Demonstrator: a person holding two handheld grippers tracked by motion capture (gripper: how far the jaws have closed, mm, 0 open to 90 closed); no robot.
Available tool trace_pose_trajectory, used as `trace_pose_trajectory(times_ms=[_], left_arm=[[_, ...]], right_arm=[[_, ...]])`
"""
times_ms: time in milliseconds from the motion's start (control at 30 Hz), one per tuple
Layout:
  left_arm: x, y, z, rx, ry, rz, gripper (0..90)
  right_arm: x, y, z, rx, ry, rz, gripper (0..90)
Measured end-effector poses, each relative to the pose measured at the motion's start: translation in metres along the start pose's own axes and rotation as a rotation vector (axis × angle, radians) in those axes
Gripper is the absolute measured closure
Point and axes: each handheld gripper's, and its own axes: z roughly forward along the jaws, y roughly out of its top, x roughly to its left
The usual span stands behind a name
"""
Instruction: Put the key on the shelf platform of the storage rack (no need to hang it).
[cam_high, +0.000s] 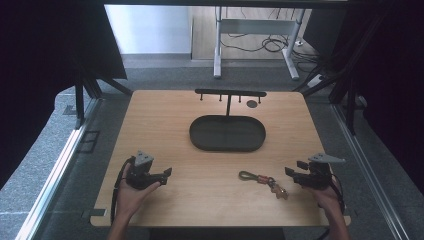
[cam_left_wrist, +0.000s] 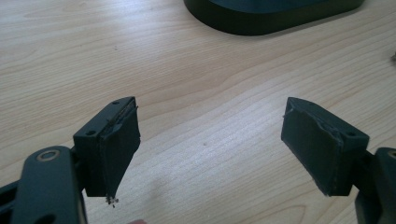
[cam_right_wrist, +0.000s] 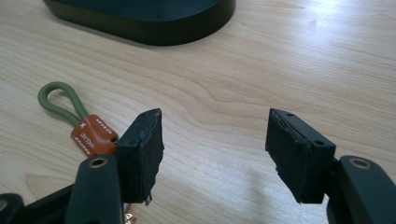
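Note:
A key strap (cam_high: 262, 181) with a green cord loop, an orange tag and a brass clip lies on the wooden table near the front right. In the right gripper view its green loop and orange tag (cam_right_wrist: 91, 135) show just left of the left jaw. My right gripper (cam_high: 292, 171) rests open on the table to the right of the strap, not touching it, as seen again in its own view (cam_right_wrist: 212, 144). My left gripper (cam_high: 167, 173) sits open at the front left, nothing between its jaws (cam_left_wrist: 210, 140).
A black oval tray (cam_high: 227, 133) stands in the middle of the table, with a black T-shaped hook rack (cam_high: 230, 93) behind it and a small dark disc (cam_high: 251, 104) at the back right. A desk frame and cables lie on the floor beyond.

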Motion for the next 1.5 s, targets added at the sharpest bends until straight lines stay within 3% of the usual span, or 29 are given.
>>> trace_pose_trajectory(times_ms=[300, 1167, 1500], left_arm=[[0.001, -0.003, 0.002, 0.043, -0.023, 0.002, 21.1], [0.001, -0.009, 0.002, 0.062, -0.036, 0.012, 21.4], [0.001, -0.006, -0.003, 0.057, -0.058, 0.004, 21.5]], right_arm=[[-0.004, -0.002, -0.004, -0.004, -0.022, -0.002, 34.2], [0.0, -0.001, -0.003, 0.044, 0.012, -0.02, 37.5], [0.001, 0.017, -0.003, 0.096, 0.056, -0.046, 41.0]])
